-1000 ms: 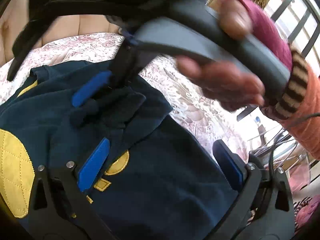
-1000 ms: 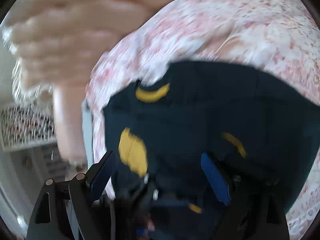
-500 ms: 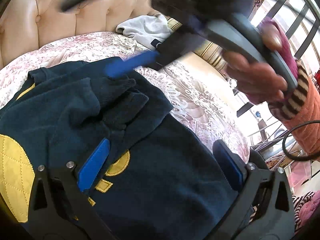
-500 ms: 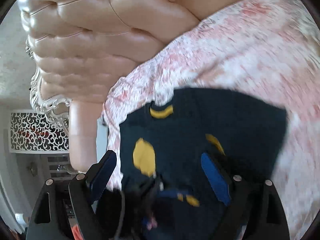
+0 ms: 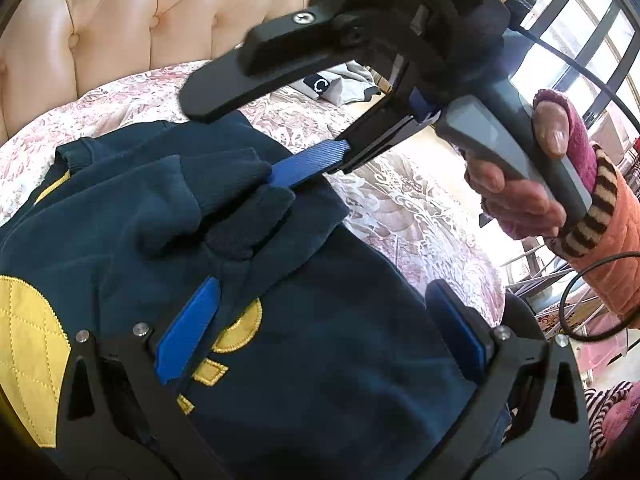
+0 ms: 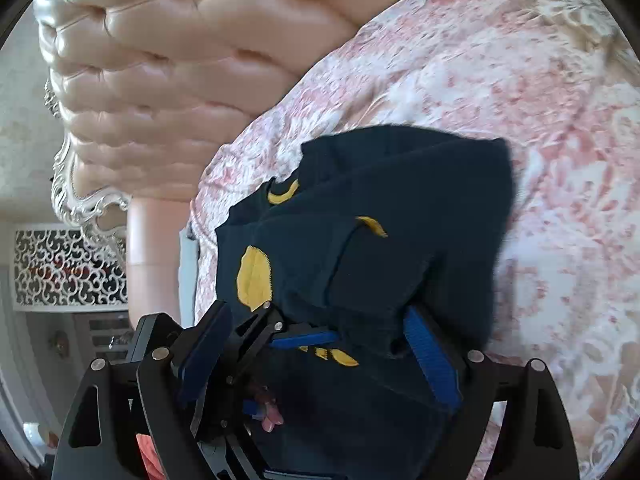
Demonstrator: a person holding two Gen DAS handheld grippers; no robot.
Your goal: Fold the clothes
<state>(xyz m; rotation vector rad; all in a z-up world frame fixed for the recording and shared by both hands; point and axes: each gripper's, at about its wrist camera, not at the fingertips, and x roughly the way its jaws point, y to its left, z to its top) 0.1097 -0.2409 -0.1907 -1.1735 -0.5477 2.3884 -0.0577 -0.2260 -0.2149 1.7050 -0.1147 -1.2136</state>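
The right gripper (image 5: 304,168) has swung up and away from the sweater (image 5: 320,360) over the last second; a moment ago it was low over the sleeve cuffs (image 5: 224,200), and now only one blue finger tip reaches down beside them. Its jaws stand wide apart with nothing between them, and the right hand (image 5: 524,184) holds the handle above the bedspread (image 5: 420,208).

The left gripper (image 5: 320,344) hangs low over the navy sweater, jaws spread and holding nothing. The sweater lies on the bed near the padded headboard (image 5: 120,32), with both sleeves drawn across the chest and the cuffs bunched together in the middle, partly covering the yellow patches (image 5: 28,352).

So I judge the sleeve fold is laid and the hand is letting go of it. What comes after looks like a fold of the body, which calls for a grip on an edge of the cloth without dragging the cuffs loose. From the right wrist view the far edge looks lifted, though blur makes that unsure. A grey garment (image 5: 340,80) lies farther up the bed.
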